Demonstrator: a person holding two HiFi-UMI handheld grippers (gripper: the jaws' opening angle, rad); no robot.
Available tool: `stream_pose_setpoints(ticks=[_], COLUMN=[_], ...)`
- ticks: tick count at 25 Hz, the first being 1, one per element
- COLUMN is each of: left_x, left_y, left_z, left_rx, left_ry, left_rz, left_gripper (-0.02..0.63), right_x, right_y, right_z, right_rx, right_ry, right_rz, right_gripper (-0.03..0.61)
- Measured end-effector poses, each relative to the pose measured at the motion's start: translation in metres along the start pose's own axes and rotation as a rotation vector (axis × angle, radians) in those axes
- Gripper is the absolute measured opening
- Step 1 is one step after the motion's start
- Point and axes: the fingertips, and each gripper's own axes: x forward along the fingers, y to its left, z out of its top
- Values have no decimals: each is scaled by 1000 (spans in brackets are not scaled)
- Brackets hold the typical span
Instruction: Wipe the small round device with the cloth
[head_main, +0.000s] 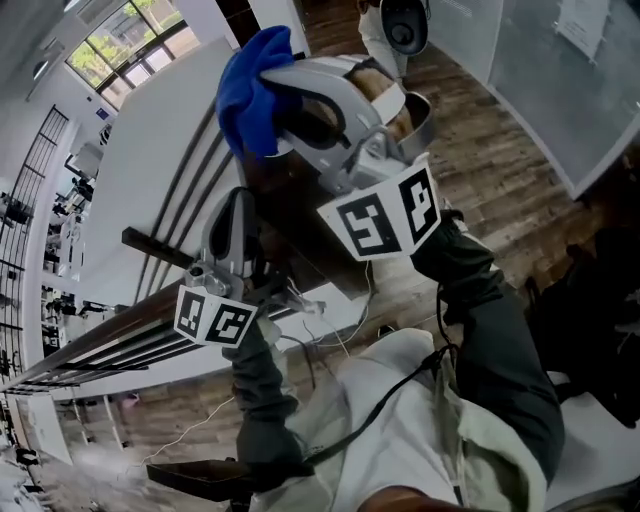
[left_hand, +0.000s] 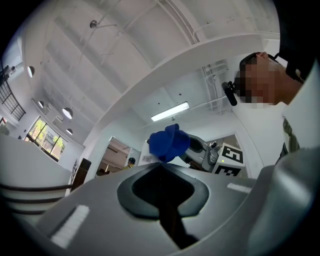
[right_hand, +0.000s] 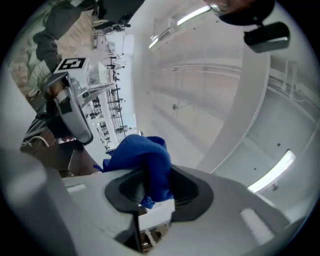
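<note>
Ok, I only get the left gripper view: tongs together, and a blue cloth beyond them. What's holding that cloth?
Observer: The right gripper. Its own view shows its tongs shut on the blue cloth.
Operator: Does the cloth touch the left gripper?
Observer: No. In the head view the left gripper sits lower in the picture, apart from the cloth.
Operator: What's underneath them?
Observer: A wooden floor, seen in the head view.
</note>
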Motion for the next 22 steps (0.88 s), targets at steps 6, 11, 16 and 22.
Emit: stream_pose_setpoints(ticks=[6,11,16,22], left_x=[-9,-10,-12,-18], left_y=[-2,-3,-8,-10], left_z=[-1,-1,-1,1], left_rx=[7,-11,-14,-9], left_ry=[3,-9,-15,-6], left_rz=[5,8,11,27], left_gripper=[0,1,0,0], right_x=[-23,-26,12,16], right_y=[46,39,16,44], right_z=[-8,8,28,30], right_rx=[-14,-88,-227,-299], right_ry=[71,99,112,156], right_rz=[169,165,46,117], right_gripper=[114,114,114,114])
